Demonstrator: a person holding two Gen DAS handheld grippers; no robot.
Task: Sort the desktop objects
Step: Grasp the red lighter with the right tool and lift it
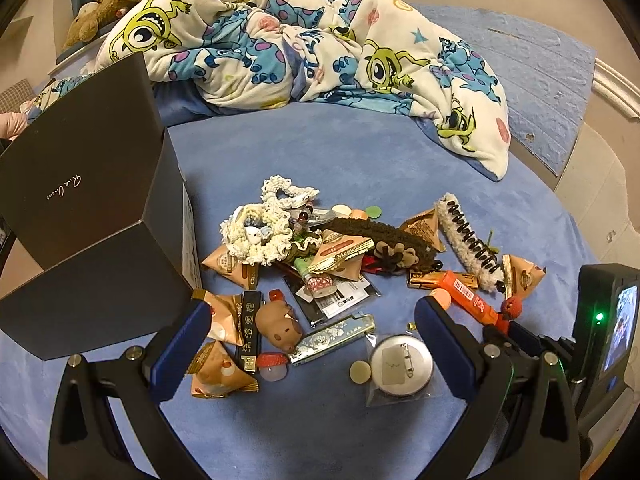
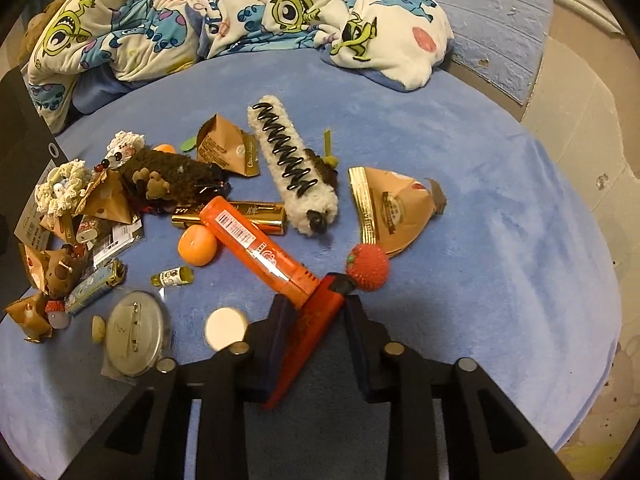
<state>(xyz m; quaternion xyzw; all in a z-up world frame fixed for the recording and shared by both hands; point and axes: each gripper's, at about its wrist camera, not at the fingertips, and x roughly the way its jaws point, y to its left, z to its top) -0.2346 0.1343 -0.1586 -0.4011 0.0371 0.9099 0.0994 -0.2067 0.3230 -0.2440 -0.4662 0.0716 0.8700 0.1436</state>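
Note:
A heap of small objects lies on the blue bedspread: snack packets, crochet scrunchies, a fuzzy white hair clip, an orange tube, a round pin badge. My right gripper points down with its pads pressed on a flat red stick topped by a strawberry ball. The orange tube's end rests across that stick. My left gripper hovers open above the near side of the heap, with nothing between its fingers; a capybara figure and a small harmonica lie below it.
A tall black box stands at the left, close to the left finger. A cartoon-print quilt is bunched up behind the heap. The bed's edge curves down the right. The right gripper's body sits beside the left gripper's right finger.

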